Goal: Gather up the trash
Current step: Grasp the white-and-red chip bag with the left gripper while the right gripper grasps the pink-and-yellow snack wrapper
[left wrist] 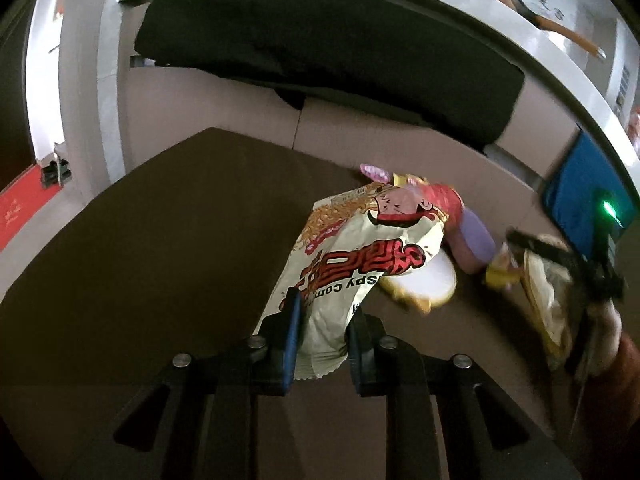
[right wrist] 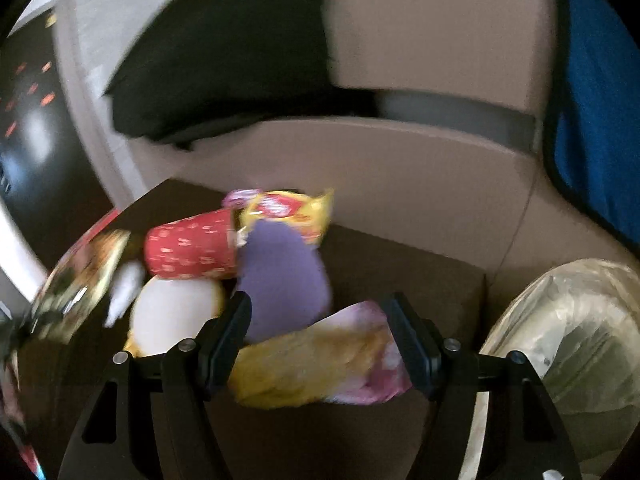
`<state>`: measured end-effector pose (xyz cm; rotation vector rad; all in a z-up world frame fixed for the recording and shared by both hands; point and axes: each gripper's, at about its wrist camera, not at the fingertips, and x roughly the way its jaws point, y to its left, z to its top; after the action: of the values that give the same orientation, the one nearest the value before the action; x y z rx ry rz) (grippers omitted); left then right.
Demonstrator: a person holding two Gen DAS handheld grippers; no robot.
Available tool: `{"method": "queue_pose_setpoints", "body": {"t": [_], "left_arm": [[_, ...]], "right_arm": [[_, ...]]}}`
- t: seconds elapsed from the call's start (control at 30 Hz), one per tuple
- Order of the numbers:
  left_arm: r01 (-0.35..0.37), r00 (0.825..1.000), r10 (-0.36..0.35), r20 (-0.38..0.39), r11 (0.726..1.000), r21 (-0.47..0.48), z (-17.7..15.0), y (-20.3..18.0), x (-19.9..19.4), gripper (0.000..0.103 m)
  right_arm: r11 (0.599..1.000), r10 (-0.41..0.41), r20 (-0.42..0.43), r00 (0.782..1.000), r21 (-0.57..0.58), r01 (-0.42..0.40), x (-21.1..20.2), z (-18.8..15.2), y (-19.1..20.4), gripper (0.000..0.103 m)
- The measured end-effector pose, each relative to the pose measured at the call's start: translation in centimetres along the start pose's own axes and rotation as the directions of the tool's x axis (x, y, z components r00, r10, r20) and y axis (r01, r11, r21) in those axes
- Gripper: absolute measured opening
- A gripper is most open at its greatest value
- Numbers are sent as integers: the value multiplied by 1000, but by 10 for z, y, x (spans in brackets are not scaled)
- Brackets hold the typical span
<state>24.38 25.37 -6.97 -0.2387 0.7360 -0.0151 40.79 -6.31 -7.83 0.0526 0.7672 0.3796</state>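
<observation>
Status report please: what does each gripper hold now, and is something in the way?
Left gripper shut on noodle bag. Right gripper shut on yellow-pink wrapper. Red cup, purple item remain on table. Nothing blocking.

A dark brown tabletop [left wrist: 160, 248] stands on pale beige floor tiles [left wrist: 224, 96]. Beyond the tabletop lies a black mat [left wrist: 320, 52]; a blue panel [left wrist: 580, 196] stands to its right. Lighting is dim.

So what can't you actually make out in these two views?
- Left wrist: white noodle snack packet held in the left tongs; its lower end is hidden behind the fingers.
- Left wrist: right tongs blurred at the edge, grip unclear.
- Right wrist: yellow-pink wrapper between the right tongs; print blurred.
</observation>
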Motion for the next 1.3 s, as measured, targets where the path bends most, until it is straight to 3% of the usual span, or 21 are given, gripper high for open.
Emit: {"method": "queue_pose_setpoints", "body": {"t": [0.13, 0.3, 0.53, 0.73, 0.8, 0.83, 0.87, 0.93, 1.03, 1.07, 1.17, 1.27, 1.3], "left_arm": [[-14, 1000, 15, -5, 999, 36, -13, 2, -10, 22], [73, 997, -73, -25, 997, 9, -19, 2, -10, 22], [105, 994, -104, -27, 994, 27, -23, -9, -14, 27], [123, 992, -122, -18, 992, 34, -25, -10, -22, 31], [125, 992, -124, -15, 991, 44, -26, -10, -25, 31], [121, 993, -120, -12, 991, 49, -27, -11, -26, 32], [111, 994, -111, -8, 992, 55, -28, -11, -26, 32], [90, 996, -91, -1, 994, 69, -30, -14, -25, 32], [97, 995, -97, -11, 992, 76, -33, -18, -22, 32], [103, 995, -102, -13, 991, 82, -34, -20, -22, 32], [105, 994, -104, -15, 988, 113, -35, -25, -23, 33], [91, 996, -92, -3, 988, 126, -36, -29, -24, 33], [75, 997, -76, 3, 990, 121, -36, -30, -23, 32]], "right_arm": [[997, 45, -98, 994, 62, -39, 21, -4, -16, 67], [992, 128, -133, 983, -2, -130, 8, -29, 15, 67], [975, 87, -146, 985, -193, -115, -4, -54, 63, 67], [982, 119, -169, 978, -125, -141, 1, -54, 55, 68], [984, 129, -181, 975, -97, -148, 3, -56, 51, 70], [987, 123, -188, 974, -83, -141, 4, -56, 49, 75], [989, 114, -213, 970, -71, -132, 9, -56, 47, 86], [985, 127, -214, 969, -85, -148, 9, -58, 49, 89], [981, 81, -232, 969, -153, -118, 9, -60, 59, 90], [979, 82, -236, 968, -163, -123, 8, -61, 61, 88], [978, 132, -230, 964, -129, -165, 0, -61, 56, 52], [977, 188, -196, 962, -64, -204, -17, -59, 48, 46], [978, 181, -174, 968, -71, -196, -25, -58, 49, 35]]}}
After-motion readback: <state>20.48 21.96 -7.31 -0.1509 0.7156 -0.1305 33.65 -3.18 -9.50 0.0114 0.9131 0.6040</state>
